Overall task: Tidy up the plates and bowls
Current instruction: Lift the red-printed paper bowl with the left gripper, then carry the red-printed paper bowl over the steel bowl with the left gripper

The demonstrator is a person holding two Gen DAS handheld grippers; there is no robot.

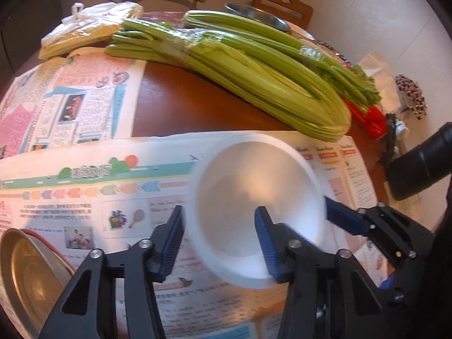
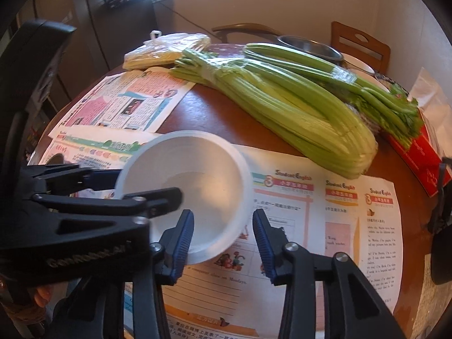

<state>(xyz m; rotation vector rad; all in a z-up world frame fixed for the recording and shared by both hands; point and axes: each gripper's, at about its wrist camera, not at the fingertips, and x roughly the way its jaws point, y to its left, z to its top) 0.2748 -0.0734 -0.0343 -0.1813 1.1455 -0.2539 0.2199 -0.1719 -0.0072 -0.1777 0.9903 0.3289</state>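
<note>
1. Gripping from both sides, I had the white bowl (image 1: 254, 186) between my two tools; it sat upright on a newspaper (image 1: 113, 197) spread over the round wooden tabletop (image 1: 197, 99).
2. My left hand-held gripper (image 1: 219, 212) was clenched on the bowl's left wall, one pad outside the rim and one inside.
3. My right hand-held gripper (image 2: 222, 214) was clamped on the opposite rim in the same way.
4. Two bundles of celery (image 1: 254, 70) lay just behind the bowl, apart from it.
5. A metal dish (image 1: 25, 276) sat near my left tool.
6. A steel basin (image 1: 254, 14) and a plastic bag (image 1: 84, 25) lay at the far edge.
</note>
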